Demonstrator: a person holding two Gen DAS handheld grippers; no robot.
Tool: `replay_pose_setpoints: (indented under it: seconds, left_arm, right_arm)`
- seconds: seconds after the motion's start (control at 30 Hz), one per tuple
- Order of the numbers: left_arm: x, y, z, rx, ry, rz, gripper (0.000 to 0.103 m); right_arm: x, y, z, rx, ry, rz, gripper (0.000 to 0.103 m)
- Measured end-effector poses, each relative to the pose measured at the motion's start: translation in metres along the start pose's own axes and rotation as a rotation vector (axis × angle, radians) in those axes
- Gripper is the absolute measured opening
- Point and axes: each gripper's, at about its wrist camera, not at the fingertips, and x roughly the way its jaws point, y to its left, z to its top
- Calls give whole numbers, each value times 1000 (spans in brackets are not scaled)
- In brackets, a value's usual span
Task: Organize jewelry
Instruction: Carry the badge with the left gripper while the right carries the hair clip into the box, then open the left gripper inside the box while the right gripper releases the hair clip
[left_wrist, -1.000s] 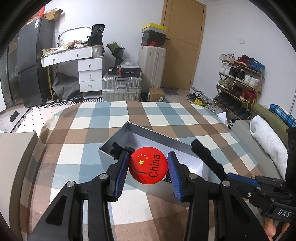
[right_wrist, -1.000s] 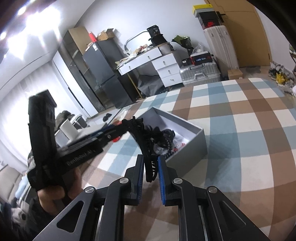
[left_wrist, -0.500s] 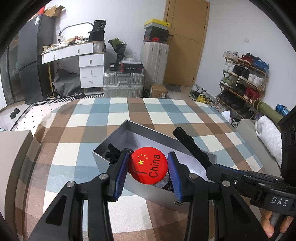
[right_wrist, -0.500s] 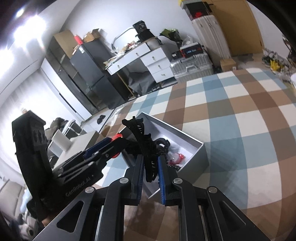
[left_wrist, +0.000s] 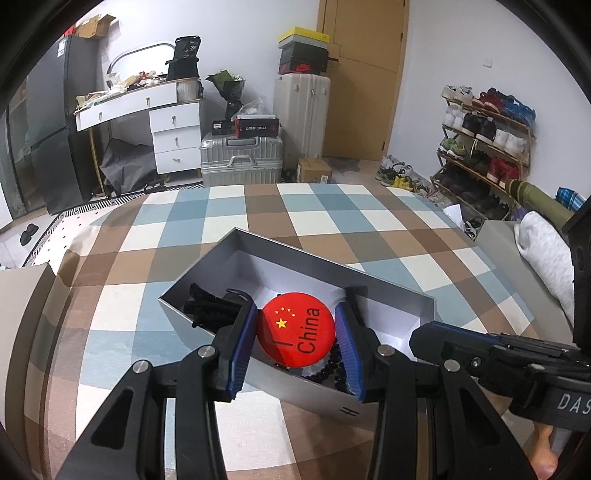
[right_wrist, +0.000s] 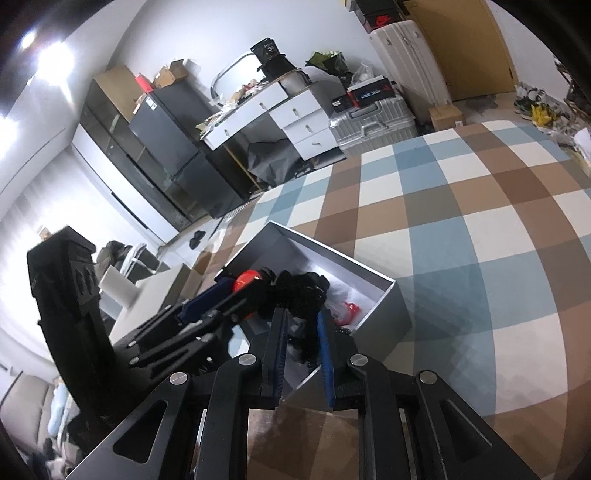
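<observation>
Nearest the left wrist camera, the left gripper (left_wrist: 295, 332) clamps a round red badge (left_wrist: 296, 329) printed with stars and the word "China", its blue pads pressed to either edge and the printed face turned up to the lens; it hangs just above the near wall of an open grey box (left_wrist: 314, 391), apparently poised to drop the badge in with the rest; a string of dark beads (left_wrist: 328, 367) lies in the box just below it. From the right wrist camera, the right gripper (right_wrist: 301, 332) stands over the same box (right_wrist: 384, 306), its jaws opening by a narrow gap around a black hair clip (right_wrist: 295, 291) that lies between them on the heap inside; whether the pads press on it cannot be told; this looks like a release into the box. A small red trinket (right_wrist: 349, 307) sits on the box's white floor; the box rests on a checked bedspread (left_wrist: 258, 214); beyond stand a silver suitcase (left_wrist: 242, 157) and a white dresser (left_wrist: 173, 129).
</observation>
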Motion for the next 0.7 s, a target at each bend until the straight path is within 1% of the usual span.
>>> replay_pose_setpoints:
  seconds: [0.13,0.23,0.27,0.4,0.47,0.5,0.57,0.7]
  left_arm:
    - [7,2,-1,-3,29,0,37]
    - [7,-3,-2,29,39,25,37]
    - [7,-5,-2,41,46,31,37]
    - [5,-15,-5,94,84,58,37]
    - [4,-19,-7,124,102,70,37]
    - [3,-22,-9,135,114,64,37]
    - [2,-23,-11,136,131,40,38]
    - [2,-18,-14,69,162,-41,38]
  right_arm:
    - [0,1,-2,-14,20,1,17]
    - [3,1,-4,-19,37,15,17]
    - [4,2,-4,-20,44,18,15]
    - [4,8,-3,-71,48,-37,15]
    - [5,6,-2,-81,51,-51,14]
    - [5,5,0,-84,54,-59,12]
    - [5,2,2,-85,58,-66,12]
    - [6,-2,7,-88,71,-64,12]
